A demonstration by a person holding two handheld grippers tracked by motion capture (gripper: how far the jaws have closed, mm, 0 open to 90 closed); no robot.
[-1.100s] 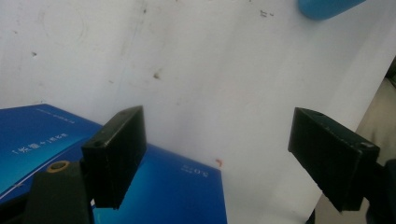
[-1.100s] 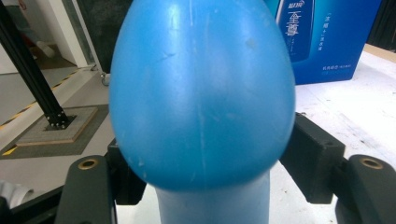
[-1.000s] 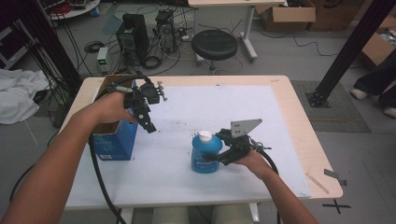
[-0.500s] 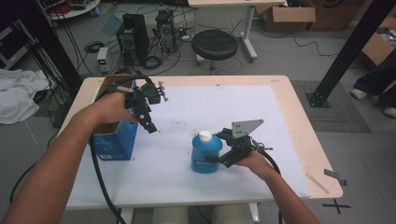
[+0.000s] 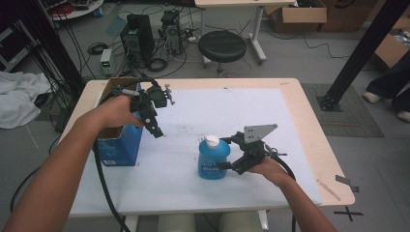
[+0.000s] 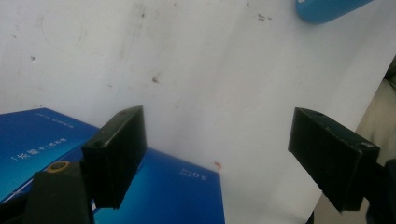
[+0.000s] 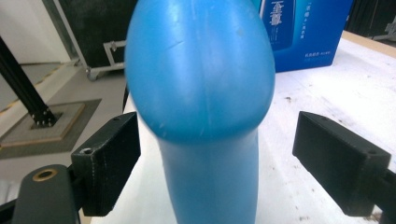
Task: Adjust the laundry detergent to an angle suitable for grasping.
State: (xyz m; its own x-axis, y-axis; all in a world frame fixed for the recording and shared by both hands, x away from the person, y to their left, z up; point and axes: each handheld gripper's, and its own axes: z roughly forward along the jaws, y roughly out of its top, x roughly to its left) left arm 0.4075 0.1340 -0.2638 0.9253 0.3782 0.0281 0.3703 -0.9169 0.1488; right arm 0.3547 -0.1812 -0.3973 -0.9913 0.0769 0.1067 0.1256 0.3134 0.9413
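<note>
Bottle [image 5: 213, 159]: upright beside box [image 5: 117, 145], freshly released; right gripper [image 5: 227, 153] jaws just opened wide around it. Left gripper [image 5: 155, 126]: wide, empty, waiting over box.

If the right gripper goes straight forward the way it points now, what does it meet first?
Most likely the blue bottle. It stands between the open jaws of the right gripper, directly ahead and very near, with gaps on both sides. The blue box lies further behind.
</note>
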